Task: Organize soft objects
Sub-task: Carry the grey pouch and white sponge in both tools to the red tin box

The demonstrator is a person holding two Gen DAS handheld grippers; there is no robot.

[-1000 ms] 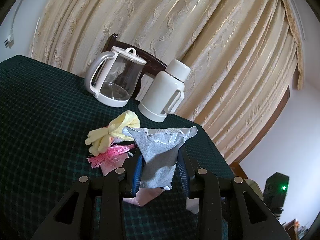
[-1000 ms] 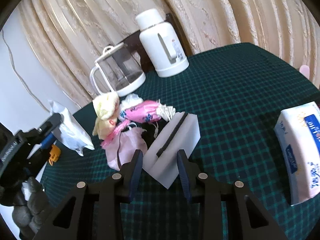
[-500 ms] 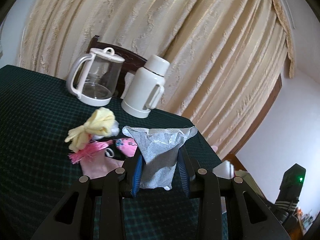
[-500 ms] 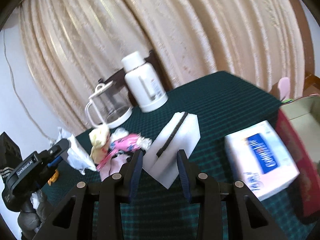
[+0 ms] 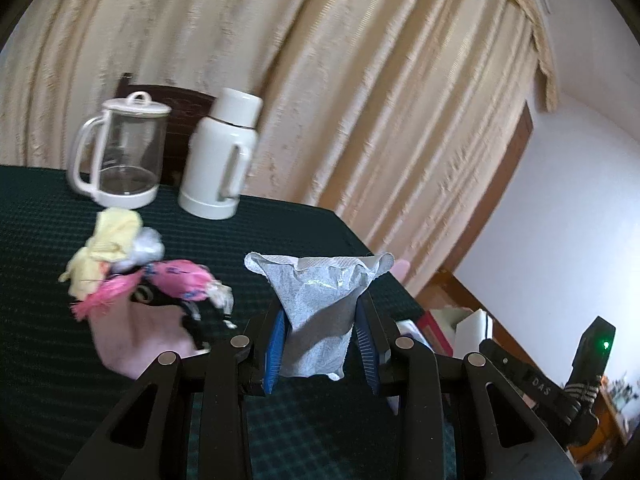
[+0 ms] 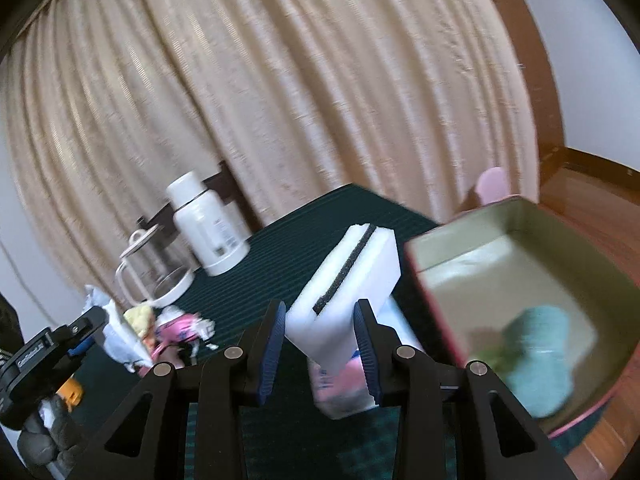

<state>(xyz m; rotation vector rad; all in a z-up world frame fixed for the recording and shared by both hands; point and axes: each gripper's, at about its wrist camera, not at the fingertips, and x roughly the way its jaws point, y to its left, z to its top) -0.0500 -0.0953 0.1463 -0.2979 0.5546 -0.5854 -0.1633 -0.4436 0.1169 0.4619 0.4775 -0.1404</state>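
Sponge (image 6: 347, 280), white with a black strip along its top, sits between the blue pads of the right tongs (image 6: 320, 340), which grip it firmly on both sides. It is held above the counter (image 6: 312, 220), tilted, with its far end pointing to about 1 o'clock. Just to its right, at 3 o'clock, a red box (image 6: 432, 300) stands open, and a teal cloth (image 6: 540, 364) lies inside it on the pale bottom. Below the sponge a pack of tissues (image 6: 340, 392) lies on the counter, partly hidden by the tongs.

The left tongs (image 5: 320, 342) are closed on a grey-white wipe packet (image 5: 320, 312), whose crinkled top edge spreads wide above the pads. At 9 o'clock from this packet a heap of soft things rests on the dark green checked cloth of the counter: a yellow cloth (image 5: 112, 240), a bright pink piece with fringe (image 5: 176, 280), a pale pink piece (image 5: 136, 340) and some black straps (image 5: 192, 320); they touch one another.

Behind the heap, at 11 o'clock, a glass jug (image 5: 120, 160) with a white lid stands upright, and just beside it a white thermos (image 5: 220, 160). A beige curtain (image 5: 360, 80) hangs behind the counter. In the right wrist view the other gripper's body (image 6: 44, 356) shows at 8 o'clock.
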